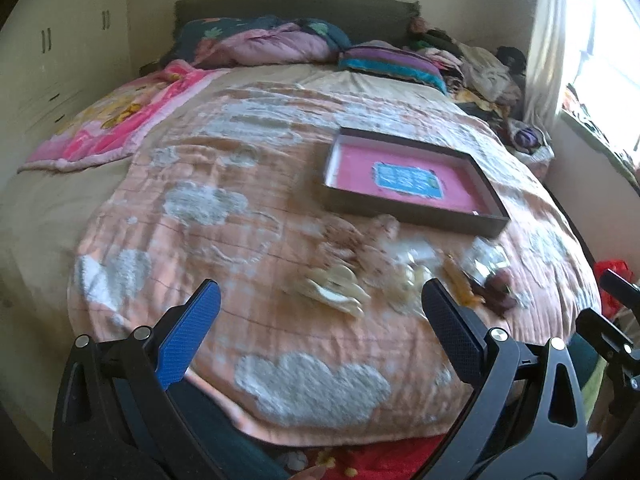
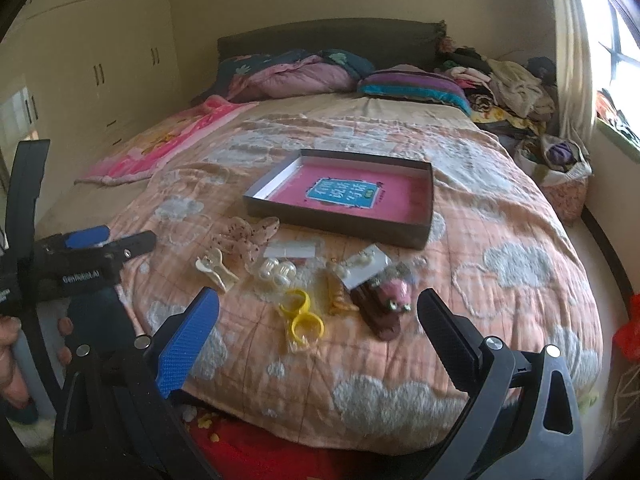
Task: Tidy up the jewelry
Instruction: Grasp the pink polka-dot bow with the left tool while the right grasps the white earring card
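Both jaws gape empty; the brown hair clip (image 2: 380, 312) lies lengthwise toward the tray (image 2: 340, 222).

- Bed (image 2: 520, 320) w/ peach cloud-print quilt (image 2: 400, 360), fills most of the view.
- Dark headboard (image 2: 328, 34) at far end, against the wall.
- Pink blanket (image 2: 168, 144) on far-left side of bed, lying flat.
- Bunched pink/navy duvet (image 2: 296, 72) below headboard; striped pillow (image 2: 412, 84) just right of it.
- Clothes pile (image 2: 512, 80) in far-right corner.
- Curtain (image 2: 572, 60) + bright window (image 2: 624, 40) on right.
- Cream wardrobe (image 2: 100, 52) along left wall, dark handles.
- Red item (image 2: 628, 332) at right edge, unclear what.
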`<act>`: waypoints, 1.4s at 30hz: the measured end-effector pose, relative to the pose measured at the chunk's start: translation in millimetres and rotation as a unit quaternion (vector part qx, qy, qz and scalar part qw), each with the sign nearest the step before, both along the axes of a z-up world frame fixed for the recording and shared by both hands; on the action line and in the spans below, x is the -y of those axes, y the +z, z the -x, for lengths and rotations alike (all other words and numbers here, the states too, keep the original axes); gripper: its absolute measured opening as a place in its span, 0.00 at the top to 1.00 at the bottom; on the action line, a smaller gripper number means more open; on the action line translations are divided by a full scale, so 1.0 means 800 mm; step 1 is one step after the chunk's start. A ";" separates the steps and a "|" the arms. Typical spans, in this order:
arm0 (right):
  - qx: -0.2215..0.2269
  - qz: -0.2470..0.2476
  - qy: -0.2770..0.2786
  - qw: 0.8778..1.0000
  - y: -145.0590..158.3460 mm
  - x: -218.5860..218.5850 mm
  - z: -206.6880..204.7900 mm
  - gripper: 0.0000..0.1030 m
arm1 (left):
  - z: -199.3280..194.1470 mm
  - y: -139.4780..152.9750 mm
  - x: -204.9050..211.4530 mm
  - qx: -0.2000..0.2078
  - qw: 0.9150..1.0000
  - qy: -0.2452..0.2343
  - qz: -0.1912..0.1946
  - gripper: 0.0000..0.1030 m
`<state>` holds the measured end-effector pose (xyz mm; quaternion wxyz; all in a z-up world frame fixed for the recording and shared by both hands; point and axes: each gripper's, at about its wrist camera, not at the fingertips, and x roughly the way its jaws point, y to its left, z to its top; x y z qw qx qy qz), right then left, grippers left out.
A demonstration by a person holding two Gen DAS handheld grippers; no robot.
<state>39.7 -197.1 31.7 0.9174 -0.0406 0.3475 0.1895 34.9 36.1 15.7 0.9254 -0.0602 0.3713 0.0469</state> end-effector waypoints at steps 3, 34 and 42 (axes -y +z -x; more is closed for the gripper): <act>0.005 0.005 0.007 1.000 0.003 -0.005 -0.017 0.04 | -0.012 0.003 -0.024 -0.001 1.000 0.018 0.000 0.09; -0.083 0.148 0.077 0.982 -0.144 -0.013 -0.177 0.04 | -0.184 -0.131 0.007 -0.145 0.980 -0.116 0.076 0.35; -0.093 0.144 0.103 0.980 -0.159 -0.016 -0.195 0.24 | -0.197 -0.122 0.011 -0.126 0.980 -0.137 0.067 0.77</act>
